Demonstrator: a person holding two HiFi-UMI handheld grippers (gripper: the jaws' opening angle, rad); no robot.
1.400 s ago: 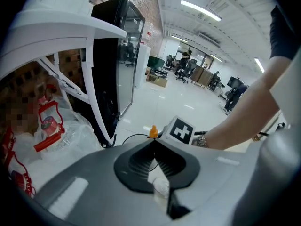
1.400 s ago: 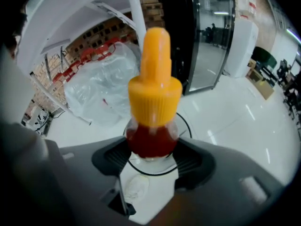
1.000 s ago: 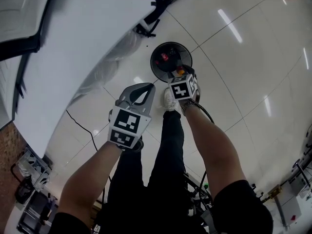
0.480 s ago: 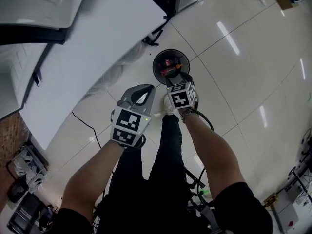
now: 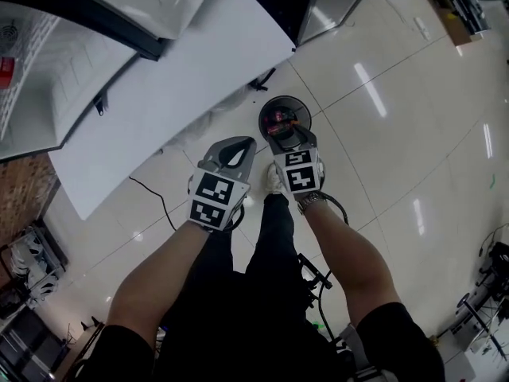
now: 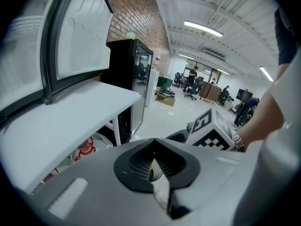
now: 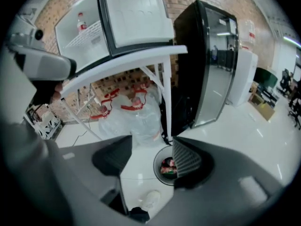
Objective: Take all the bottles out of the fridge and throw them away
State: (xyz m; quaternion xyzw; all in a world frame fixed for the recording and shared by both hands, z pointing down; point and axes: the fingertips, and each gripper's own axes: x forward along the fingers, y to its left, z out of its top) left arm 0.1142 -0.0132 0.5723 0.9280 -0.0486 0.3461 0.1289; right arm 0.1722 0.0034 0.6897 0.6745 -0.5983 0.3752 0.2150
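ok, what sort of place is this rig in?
Most likely an open-plan office or lab floor, not a home: a brick wall, office chairs far back, ceiling strip lights, and a black glass-door fridge.

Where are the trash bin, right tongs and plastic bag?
trash bin [image 5: 262,116], head view, left rim.
right tongs [image 7: 151,147], right gripper view, midway between tips.
plastic bag [image 7: 132,117], right gripper view, its middle.

2 grippers, L gripper [image 5: 237,146] + R gripper [image 5: 288,136], 1 bin [image 5: 262,116], 2 bottles [image 7: 168,166] inside, 1 bottle [image 7: 81,21] on 1 shelf [image 7: 87,39]
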